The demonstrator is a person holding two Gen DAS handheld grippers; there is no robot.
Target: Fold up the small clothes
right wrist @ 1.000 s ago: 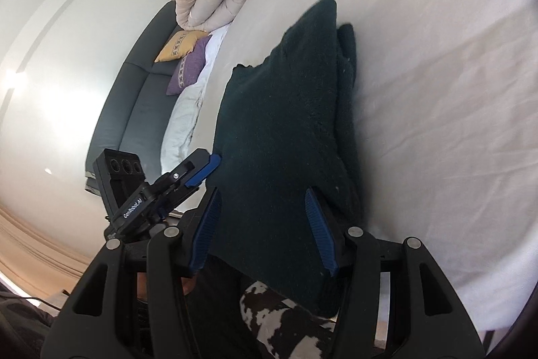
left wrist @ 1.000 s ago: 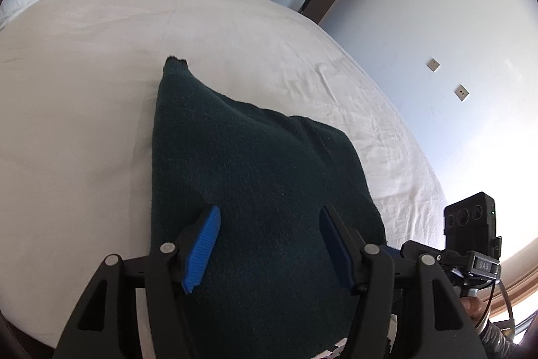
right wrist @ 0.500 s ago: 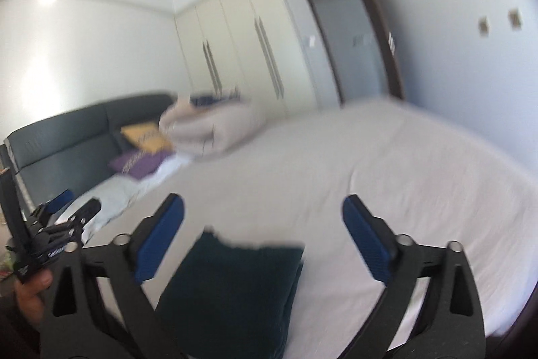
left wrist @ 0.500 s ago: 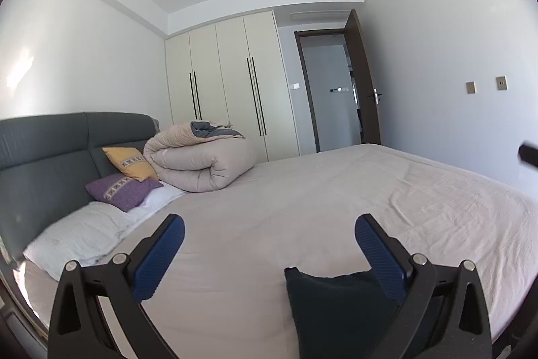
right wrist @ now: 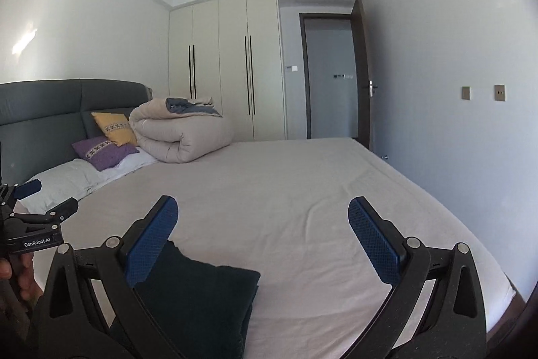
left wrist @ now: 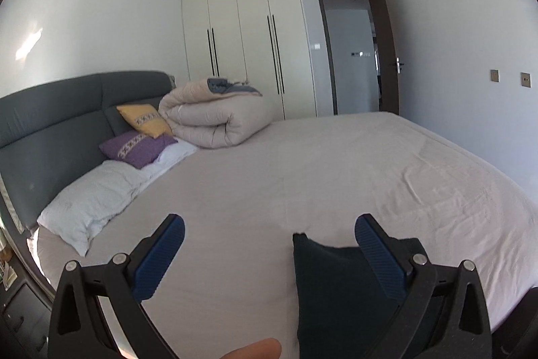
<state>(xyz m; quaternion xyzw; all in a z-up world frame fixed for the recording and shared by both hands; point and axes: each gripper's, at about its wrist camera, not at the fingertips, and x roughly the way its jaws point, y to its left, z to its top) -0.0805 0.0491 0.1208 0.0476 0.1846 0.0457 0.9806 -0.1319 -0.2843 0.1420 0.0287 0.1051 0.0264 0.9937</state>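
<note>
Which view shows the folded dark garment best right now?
The right wrist view: the folded dark garment shows its top face and layered right edge. In the left wrist view, the right finger of the left gripper covers part of it.

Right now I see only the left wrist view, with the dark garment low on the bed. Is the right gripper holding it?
Observer: No. The right gripper has its jaws wide open with nothing between them; the dark garment lies folded on the bed.
Operator: Does my left gripper show in that view?
Observer: Yes, at the left edge of the picture, with a hand gripping its handle.
Operator: Is the fold neat?
Observer: Stacked layers show along the garment's right edge.
</note>
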